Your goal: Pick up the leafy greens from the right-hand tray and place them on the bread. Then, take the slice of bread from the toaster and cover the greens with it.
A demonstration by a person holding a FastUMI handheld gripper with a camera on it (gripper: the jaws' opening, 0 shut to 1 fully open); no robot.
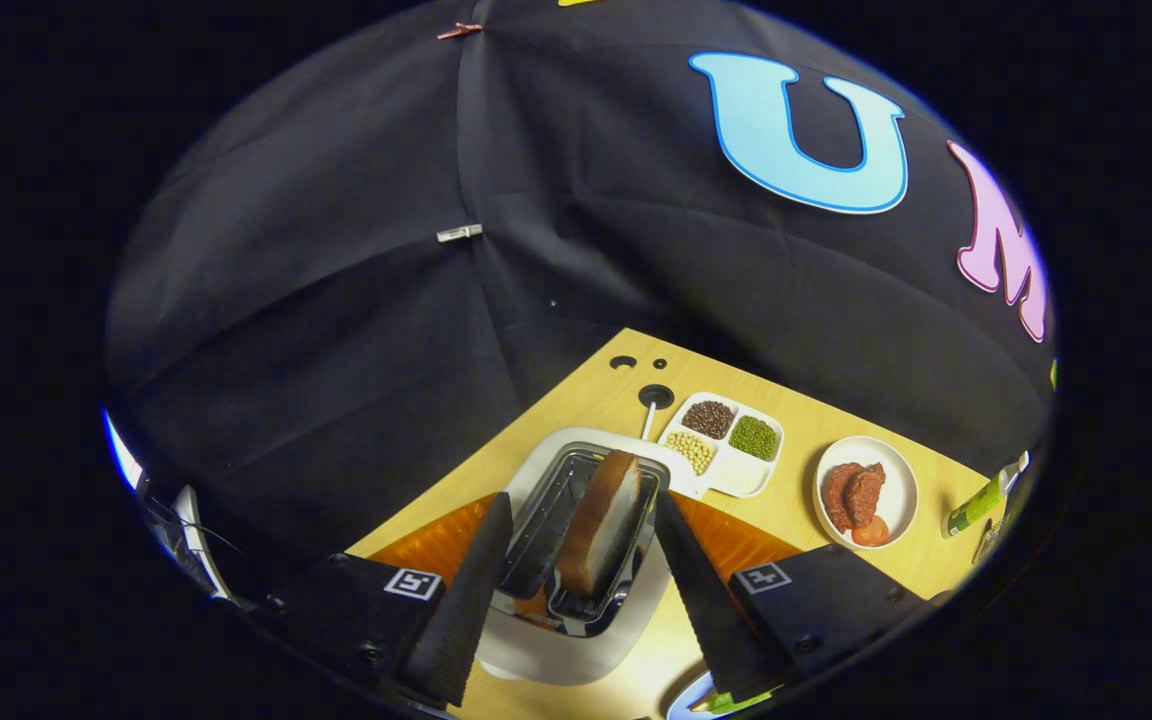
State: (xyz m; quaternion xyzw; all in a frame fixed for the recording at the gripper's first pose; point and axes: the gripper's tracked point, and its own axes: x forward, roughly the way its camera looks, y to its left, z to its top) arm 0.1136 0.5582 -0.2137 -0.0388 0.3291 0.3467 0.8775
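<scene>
Your gripper (576, 590) has its fingers spread wide, one on each side of the toaster (576, 560). The bread slice (601, 520) stands in the slot, at 12 o'clock from the fingertips.

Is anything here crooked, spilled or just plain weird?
Only the bread slice: it leans at a slant in the toaster slot rather than standing straight. The open tool straddles the toaster without touching it. The bean tray and meat plate look tidy.
</scene>
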